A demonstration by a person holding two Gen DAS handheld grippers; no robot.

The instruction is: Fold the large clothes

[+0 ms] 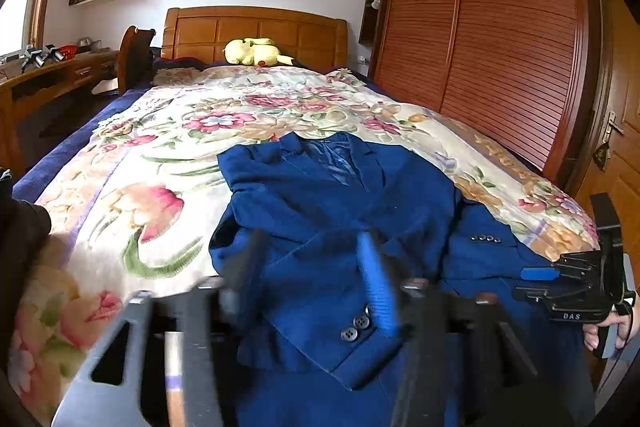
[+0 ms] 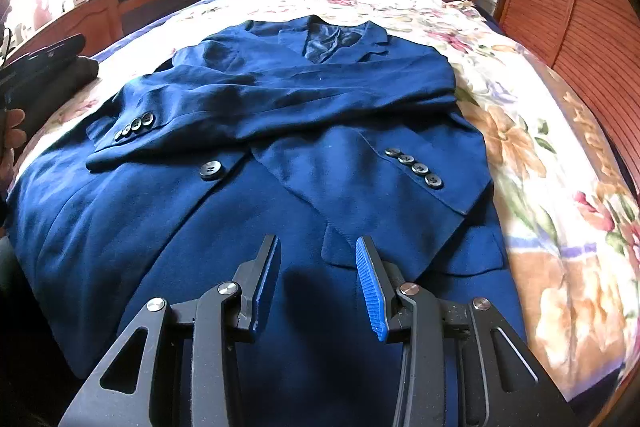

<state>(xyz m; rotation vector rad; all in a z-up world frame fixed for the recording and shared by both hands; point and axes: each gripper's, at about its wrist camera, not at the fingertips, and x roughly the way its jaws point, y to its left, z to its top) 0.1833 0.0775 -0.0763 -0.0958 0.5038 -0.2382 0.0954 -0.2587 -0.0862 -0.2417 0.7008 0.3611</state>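
A blue jacket (image 2: 280, 131) lies face up on the flowered bedspread (image 2: 532, 131) of the bed (image 1: 256, 31), its collar toward the headboard and its hem at the foot edge nearest me. Both sleeves are folded in across the chest: one sleeve (image 2: 192, 111) reaches toward the left side of the bed with a row of dark buttons at its cuff, the other sleeve (image 2: 400, 167) lies lower, its cuff buttons toward the right side. A single front button (image 2: 211, 169) sits between them. My left gripper (image 1: 312, 283) is over the jacket near the foot edge; it is blurred, its jaws stand apart, and I see no cloth pinched between them. My right gripper (image 2: 316, 283) hangs just above the lower front of the jacket with its jaws parted and nothing between them, the blue pad (image 2: 370, 291) clear of the fabric. From the left wrist view my right hand (image 1: 608, 331) shows at the right side of the bed. A yellow plush toy (image 1: 256, 51) rests by the headboard.
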